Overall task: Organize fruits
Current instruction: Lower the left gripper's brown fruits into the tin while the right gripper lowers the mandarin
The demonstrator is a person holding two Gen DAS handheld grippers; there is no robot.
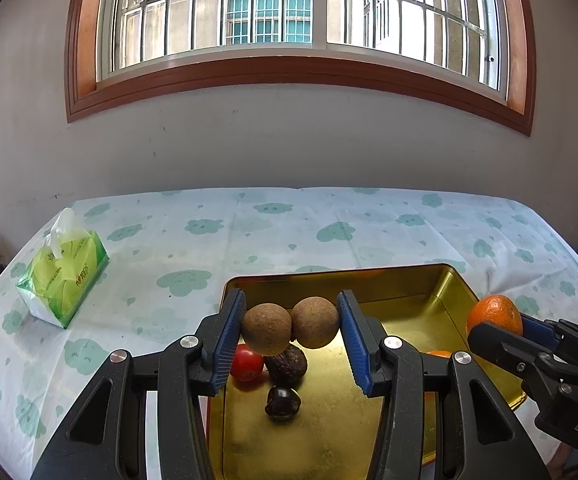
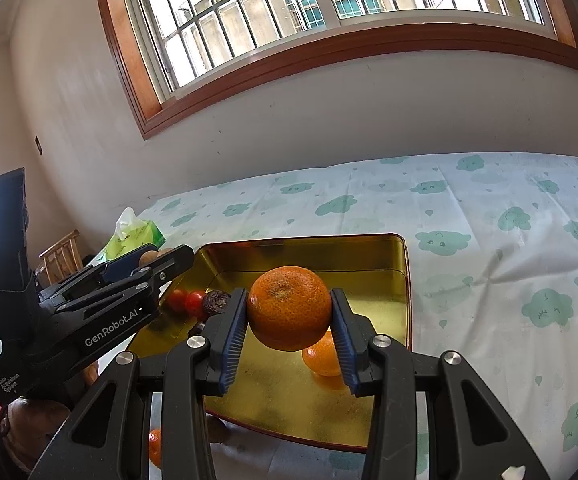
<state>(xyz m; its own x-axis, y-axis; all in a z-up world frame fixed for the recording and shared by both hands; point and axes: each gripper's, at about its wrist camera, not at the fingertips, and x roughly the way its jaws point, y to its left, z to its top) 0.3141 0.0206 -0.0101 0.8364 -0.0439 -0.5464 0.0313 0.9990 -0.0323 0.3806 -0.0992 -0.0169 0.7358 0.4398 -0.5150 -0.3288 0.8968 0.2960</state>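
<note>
My left gripper is shut on two round brown fruits side by side, held above the gold tin tray. Under them in the tray lie a red cherry tomato, a wrinkled dark date and a small dark fruit. My right gripper is shut on an orange, held above the tray. A second orange lies in the tray below it. The right gripper with its orange also shows at the tray's right edge in the left wrist view.
A green tissue pack sits at the table's left. The table has a cloud-patterned cloth and stands against a wall under a window. Another orange and a brown fruit lie on the cloth before the tray's near edge. A wooden chair stands at left.
</note>
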